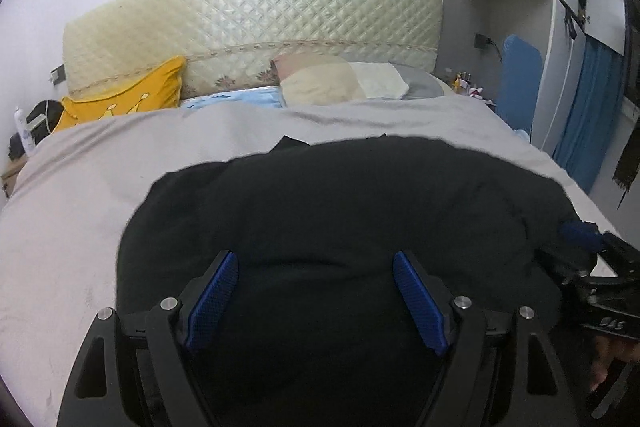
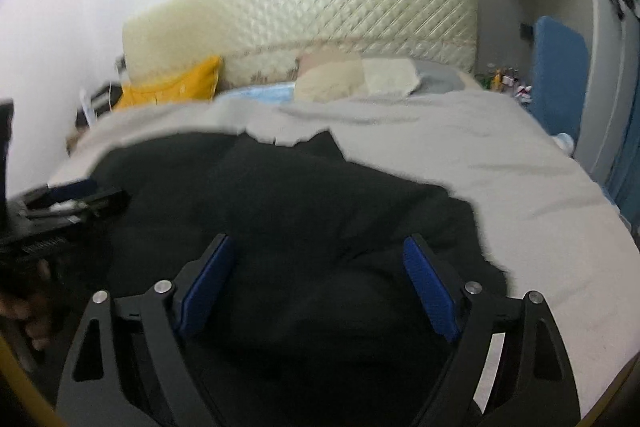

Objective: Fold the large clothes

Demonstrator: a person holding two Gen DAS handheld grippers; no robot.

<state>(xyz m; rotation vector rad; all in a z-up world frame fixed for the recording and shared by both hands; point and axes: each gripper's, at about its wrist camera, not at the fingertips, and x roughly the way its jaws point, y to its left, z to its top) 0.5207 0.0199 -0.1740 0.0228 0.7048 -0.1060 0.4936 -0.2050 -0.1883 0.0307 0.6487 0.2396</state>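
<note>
A large black garment [image 1: 340,211] lies spread in a rumpled heap on the grey bedsheet [image 1: 80,187]; it also fills the middle of the right wrist view [image 2: 300,207]. My left gripper [image 1: 316,263] is open, its blue pads [image 1: 212,299] wide apart just above the near part of the garment. My right gripper [image 2: 318,247] is also open above the garment, nothing between its pads [image 2: 430,283]. The right gripper shows at the right edge of the left wrist view [image 1: 584,239], and the left gripper at the left edge of the right wrist view [image 2: 68,203].
The grey sheet [image 2: 520,187] covers the bed. At its head lie a yellow pillow [image 1: 128,99], a beige pillow [image 1: 332,83] and a quilted cream headboard [image 1: 256,19]. A blue board [image 1: 518,83] and a cluttered nightstand [image 1: 466,83] stand at the right.
</note>
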